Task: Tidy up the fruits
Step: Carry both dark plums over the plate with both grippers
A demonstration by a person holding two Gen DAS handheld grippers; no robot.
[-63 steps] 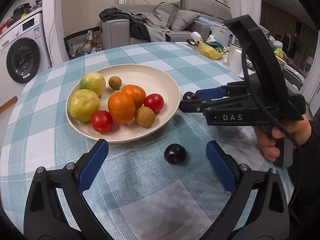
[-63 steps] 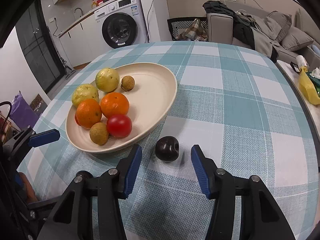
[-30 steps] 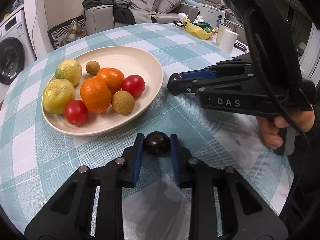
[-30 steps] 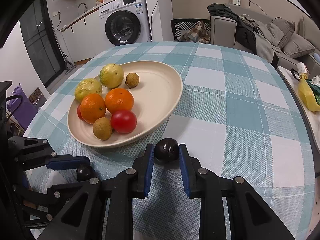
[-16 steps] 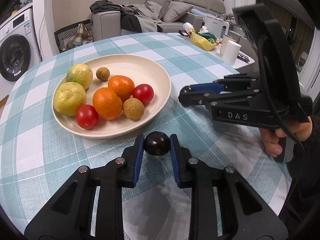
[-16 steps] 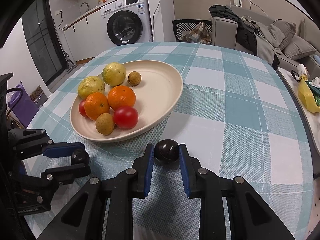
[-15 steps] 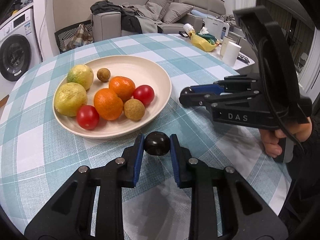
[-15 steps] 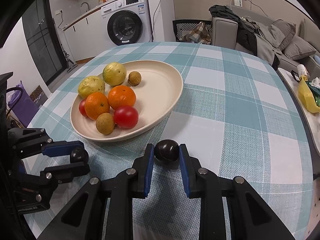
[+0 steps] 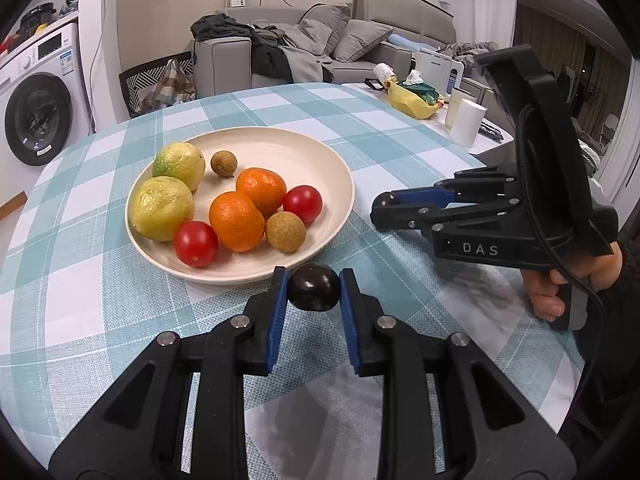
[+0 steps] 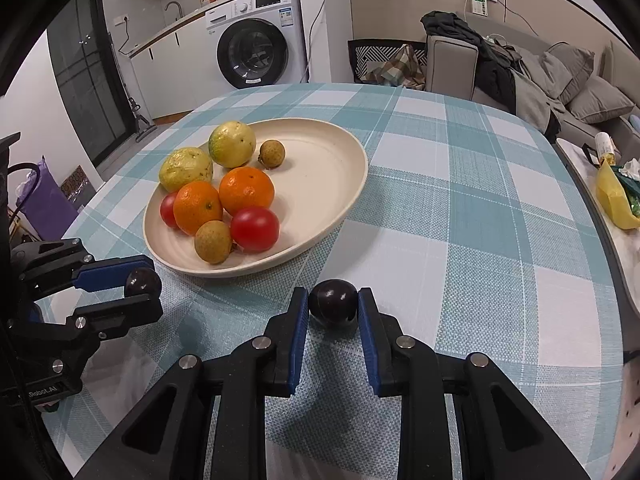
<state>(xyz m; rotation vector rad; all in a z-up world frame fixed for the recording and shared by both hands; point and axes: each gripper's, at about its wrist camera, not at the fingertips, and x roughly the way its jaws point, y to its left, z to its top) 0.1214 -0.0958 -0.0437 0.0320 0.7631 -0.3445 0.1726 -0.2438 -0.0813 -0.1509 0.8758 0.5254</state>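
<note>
Gripping one dark plum [image 9: 314, 287] apiece, both grippers hover clenched above the surface [image 9: 400, 152] — the plate [image 9: 344, 184] lies just ahead, nearest the left gripper [image 9: 313, 294]; the right gripper [image 10: 333, 312] sits farther back.

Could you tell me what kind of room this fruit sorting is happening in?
Most likely a lived-in home: an open living and laundry area, with a washing machine, a grey sofa and a checked tablecloth.
</note>
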